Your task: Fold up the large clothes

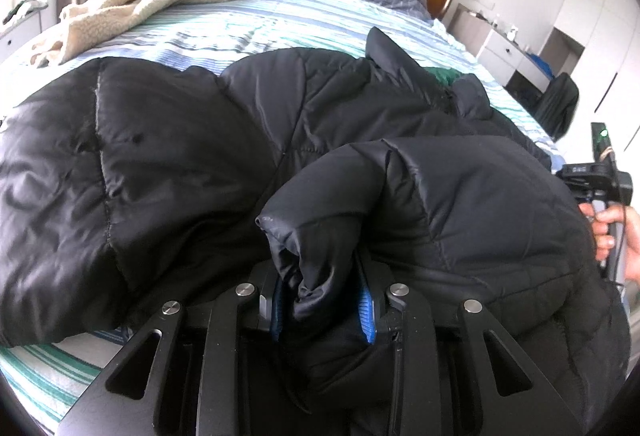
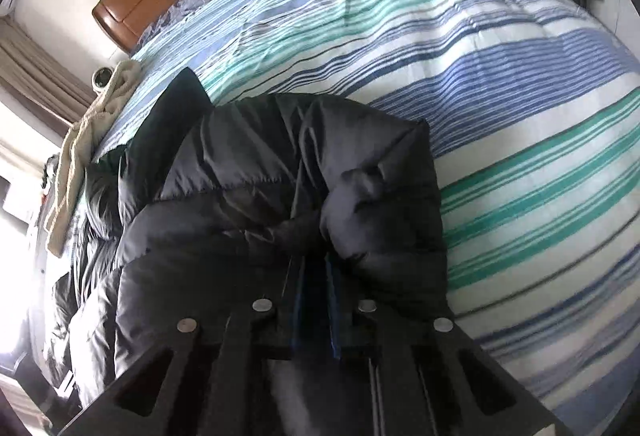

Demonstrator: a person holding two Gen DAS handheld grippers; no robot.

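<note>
Left hand-held gripper (image 1: pixel 325 310), at the bottom centre of its view, is clamped on a bunched fold of the black puffer jacket (image 1: pixel 192 156), the cloth pinched between its blue-padded fingers (image 1: pixel 369 320). Right hand-held gripper (image 2: pixel 316 300), bottom centre of its own view, also appears closed on the jacket's fabric (its fingertips are buried in dark cloth, so the exact bite is hard to read). The jacket lies across the striped bedspread (image 2: pixel 520 116), its long axis running from the left edge of the left-wrist frame to the lower right, with a quilted flap already doubled over at centre right. The bulk of the garment extends up and to the left of the left gripper, which is nearer that unfolded span; the right gripper holds the end at the frame's right. A cream fleece blanket (image 1: pixel 132 4) lies at the upper left, well apart.
</note>
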